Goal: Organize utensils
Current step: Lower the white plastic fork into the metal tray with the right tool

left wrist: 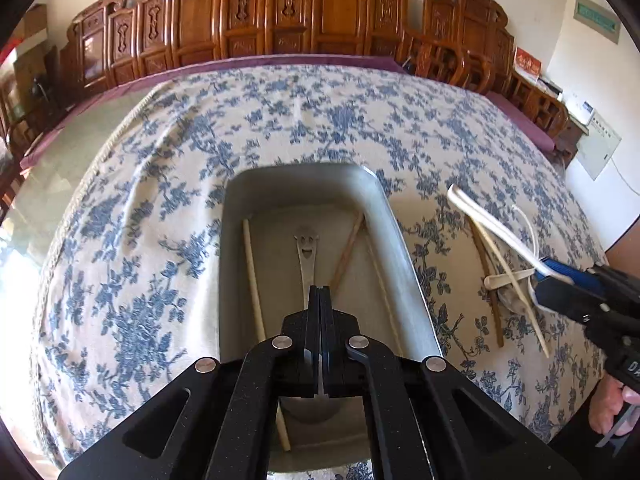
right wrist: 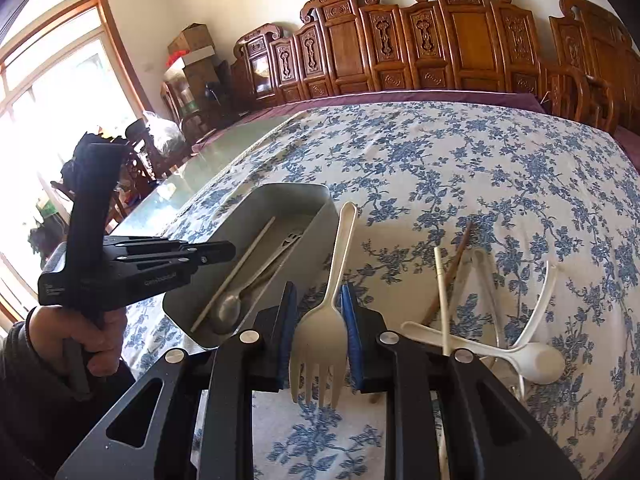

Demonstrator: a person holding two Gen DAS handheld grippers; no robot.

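The white plastic fork [right wrist: 322,344] sits clamped between the blue-padded fingers [right wrist: 286,330] of the right gripper [right wrist: 319,332], tines toward the camera and handle pointing out over the tabletop; in the left wrist view the same fork [left wrist: 492,226] is lifted above the cloth, just to the right of the grey rectangular metal tray [left wrist: 394,216]. Inside the tray lie a steel spoon with a smiling-face cut-out in its handle [left wrist: 307,250], a pale chopstick [left wrist: 253,276] along the left wall and a brown wooden chopstick [left wrist: 349,250] slanting to the right; the left gripper [left wrist: 319,340] holds the steel spoon's handle low over the tray, its black fingers closed on it. Beside the tray, on the blue-and-white floral tablecloth [right wrist: 460,168], a loose heap remains: a white plastic spoon [right wrist: 536,358], a cream chopstick [right wrist: 440,300], a brown chopstick [right wrist: 454,268] and another white utensil crossing one another. The tray's right wall stands between the held fork and the tray's floor; carved wooden panels [right wrist: 440,40] line the far side.
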